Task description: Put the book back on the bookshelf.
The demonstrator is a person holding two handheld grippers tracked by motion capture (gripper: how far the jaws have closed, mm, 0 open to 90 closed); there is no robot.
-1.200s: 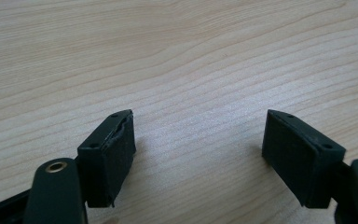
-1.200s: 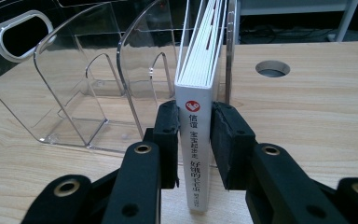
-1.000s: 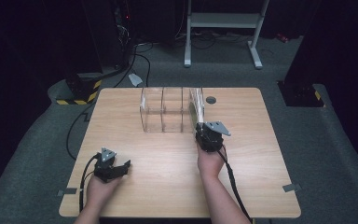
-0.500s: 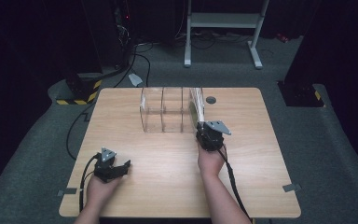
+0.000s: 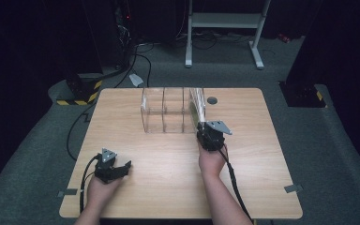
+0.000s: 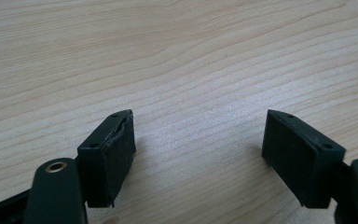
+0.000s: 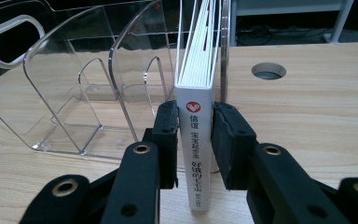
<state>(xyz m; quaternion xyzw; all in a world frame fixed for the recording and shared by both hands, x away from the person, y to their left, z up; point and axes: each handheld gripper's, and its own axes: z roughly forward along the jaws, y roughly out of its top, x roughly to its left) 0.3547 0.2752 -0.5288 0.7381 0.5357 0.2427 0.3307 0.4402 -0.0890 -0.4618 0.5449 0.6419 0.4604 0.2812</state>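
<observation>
No change since the earlier frame. Right claw (image 7: 194, 140) clamped on upright book (image 7: 195, 154) in clear rack (image 5: 165, 112), rightmost slot, desk (image 5: 262, 154) twelve o'clock. Left claw (image 6: 198, 156) apart, seven o'clock. Book's bottom edge cut off.

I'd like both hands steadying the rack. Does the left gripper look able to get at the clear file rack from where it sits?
Probably yes: the left gripper rests open, with bare table between it and the clear file rack.

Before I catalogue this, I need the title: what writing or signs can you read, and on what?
"信谊": on the white book spine, under a round red logo.
"宝宝起步走": below that, small, only roughly legible.
"好饿的…": spine title, last characters too blurred to read.
Rack, table: no writing.
</observation>
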